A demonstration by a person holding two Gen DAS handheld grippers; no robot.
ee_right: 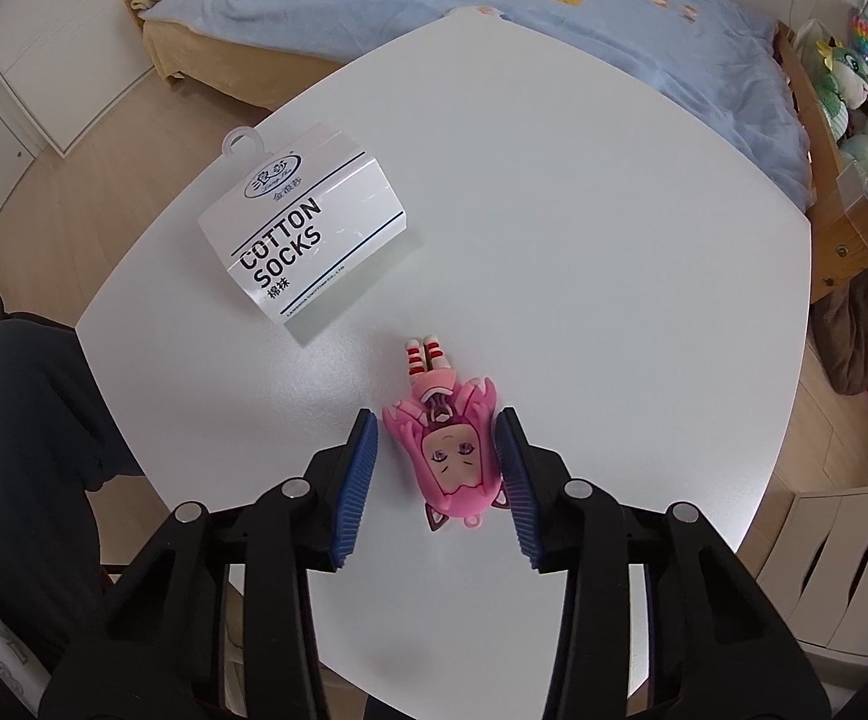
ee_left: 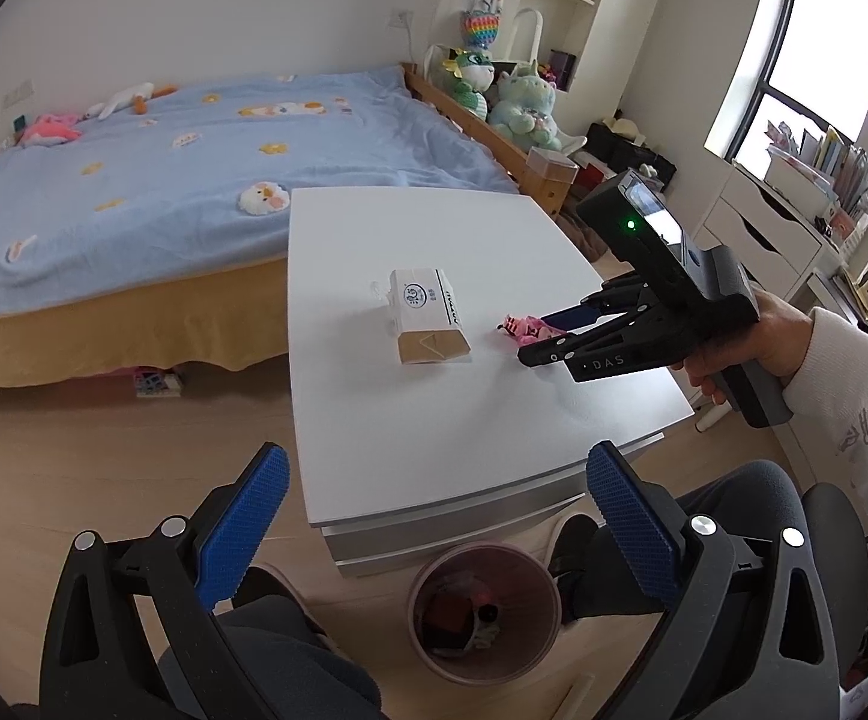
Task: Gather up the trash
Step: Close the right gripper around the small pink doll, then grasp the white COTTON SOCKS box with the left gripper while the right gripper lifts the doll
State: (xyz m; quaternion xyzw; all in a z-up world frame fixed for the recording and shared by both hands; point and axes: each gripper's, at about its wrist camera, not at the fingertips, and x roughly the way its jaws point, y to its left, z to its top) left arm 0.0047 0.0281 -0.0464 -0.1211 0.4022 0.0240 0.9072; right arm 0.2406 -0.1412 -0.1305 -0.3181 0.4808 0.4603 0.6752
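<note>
1. White table (ee_right: 554,210); sock packaging (ee_right: 302,228) lies far-left on it.
2. Bin (ee_left: 482,612) on the floor below the near edge.
3. Right gripper (ee_right: 437,474): jaws apart, straddling the pink figure (ee_right: 452,450). Pick-up step; next, close.
4. Left gripper (ee_left: 434,516): jaws apart, empty.
</note>
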